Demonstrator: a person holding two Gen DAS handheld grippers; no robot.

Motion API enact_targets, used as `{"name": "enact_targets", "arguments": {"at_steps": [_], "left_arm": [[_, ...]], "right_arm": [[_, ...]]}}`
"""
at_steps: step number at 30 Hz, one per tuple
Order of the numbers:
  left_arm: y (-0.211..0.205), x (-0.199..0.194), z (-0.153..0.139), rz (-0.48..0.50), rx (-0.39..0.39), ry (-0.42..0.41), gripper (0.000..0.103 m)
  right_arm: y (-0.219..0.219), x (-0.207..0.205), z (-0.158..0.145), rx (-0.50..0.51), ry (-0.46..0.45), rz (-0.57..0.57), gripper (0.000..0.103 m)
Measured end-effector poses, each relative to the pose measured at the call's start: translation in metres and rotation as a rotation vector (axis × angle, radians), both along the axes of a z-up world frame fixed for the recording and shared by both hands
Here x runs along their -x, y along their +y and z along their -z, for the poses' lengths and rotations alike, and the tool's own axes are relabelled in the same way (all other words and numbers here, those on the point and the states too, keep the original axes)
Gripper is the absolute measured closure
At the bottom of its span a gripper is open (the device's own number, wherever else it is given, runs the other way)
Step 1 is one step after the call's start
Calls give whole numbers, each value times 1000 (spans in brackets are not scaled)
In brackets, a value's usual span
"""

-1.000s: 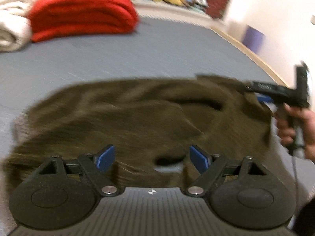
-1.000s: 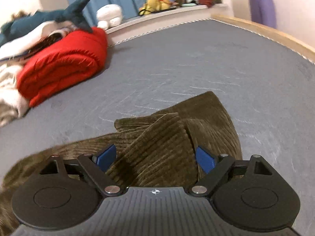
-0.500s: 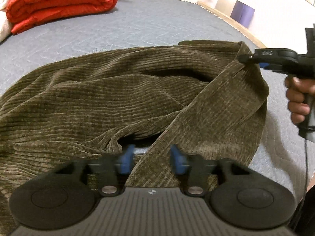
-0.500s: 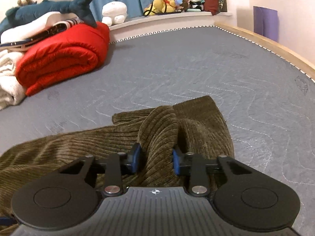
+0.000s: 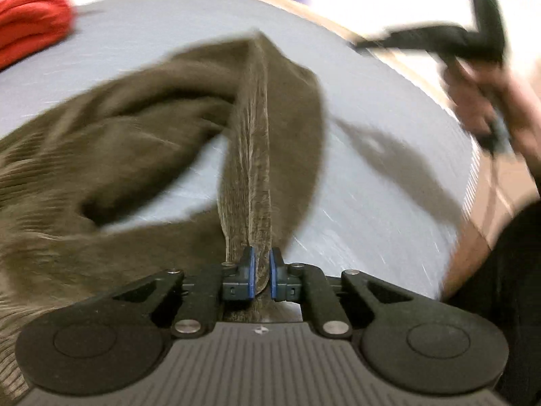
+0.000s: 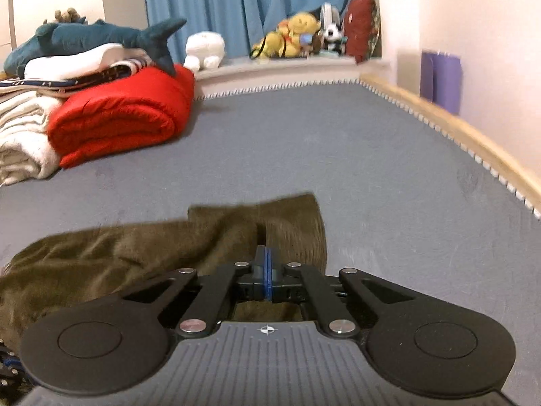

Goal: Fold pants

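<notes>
Warm indoor light fills both fisheye views, which bow straight lines at the rim, such as the wooden bed edge (image 6: 473, 142). Heavy motion blur smears the left wrist view: the olive corduroy pants (image 5: 135, 142), the red duvet (image 5: 30, 23) and the right claw (image 5: 361, 45) are streaked, and a soft shadow (image 5: 395, 162) crosses the washed-out grey mattress (image 5: 372, 223). The right wrist view is sharper, with only the pants softened.
</notes>
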State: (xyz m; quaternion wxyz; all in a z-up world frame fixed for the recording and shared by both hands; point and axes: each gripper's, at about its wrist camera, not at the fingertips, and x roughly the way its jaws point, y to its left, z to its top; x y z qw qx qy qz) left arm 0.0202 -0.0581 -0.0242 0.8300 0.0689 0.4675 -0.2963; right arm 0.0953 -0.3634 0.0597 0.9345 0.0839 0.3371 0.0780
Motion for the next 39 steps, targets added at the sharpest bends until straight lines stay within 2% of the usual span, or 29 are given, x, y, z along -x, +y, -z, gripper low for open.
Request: {"name": "enact_targets", "arguments": {"at_steps": [1, 2, 4, 5, 6, 8, 13, 15, 17, 19, 22, 25, 26, 27, 28, 29, 30, 33, 39], "left_arm": [[-5, 4, 3, 30, -23, 5, 94], [-8, 6, 5, 43, -44, 2, 93], [-2, 2, 0, 7, -33, 1, 85], [3, -1, -5, -16, -7, 6, 68], [12, -5, -11, -48, 35, 9, 47], [28, -11, -25, -119, 101, -15, 29], [71, -31, -43, -340, 215, -44, 27], [84, -39, -41, -436, 191, -56, 25], [90, -48, -39, -495, 126, -66, 24], [97, -54, -34, -542, 64, -60, 24], [108, -58, -30, -588, 42, -34, 24], [113, -60, -29, -612, 22, -31, 21], [114, -59, -31, -619, 1, -35, 20], [115, -55, -33, -625, -17, -42, 20], [117, -56, -33, -630, -32, -49, 20], [119, -55, -33, -636, -40, -53, 20], [122, -55, -35, -640, -40, -54, 20], [130, -55, -36, -657, -30, -47, 20], [132, -54, -36, -689, -12, -31, 20]], "right_arm": [[0, 2, 2, 0, 5, -10, 99], [2, 3, 3, 4, 5, -20, 94], [9, 3, 2, -2, -3, -36, 73], [13, 2, 1, -12, -6, -42, 52], [18, 0, 1, -21, -7, -48, 39], [32, -7, 1, -35, 2, -64, 36], [68, -34, 10, -56, 36, -87, 27], [82, -47, 16, -51, 55, -83, 18], [95, -60, 24, -32, 83, -66, 15], [109, -74, 37, -5, 121, -55, 15], [124, -87, 56, 75, 163, -31, 16], [133, -92, 66, 150, 184, -3, 26], [134, -91, 66, 160, 185, 7, 36], [133, -90, 66, 170, 182, 16, 51], [131, -88, 64, 165, 179, 16, 59], [128, -86, 62, 146, 178, 14, 75], [123, -84, 60, 128, 180, 15, 84], [109, -71, 51, 121, 167, 12, 92], [84, -33, 33, 164, 136, -43, 95]]}}
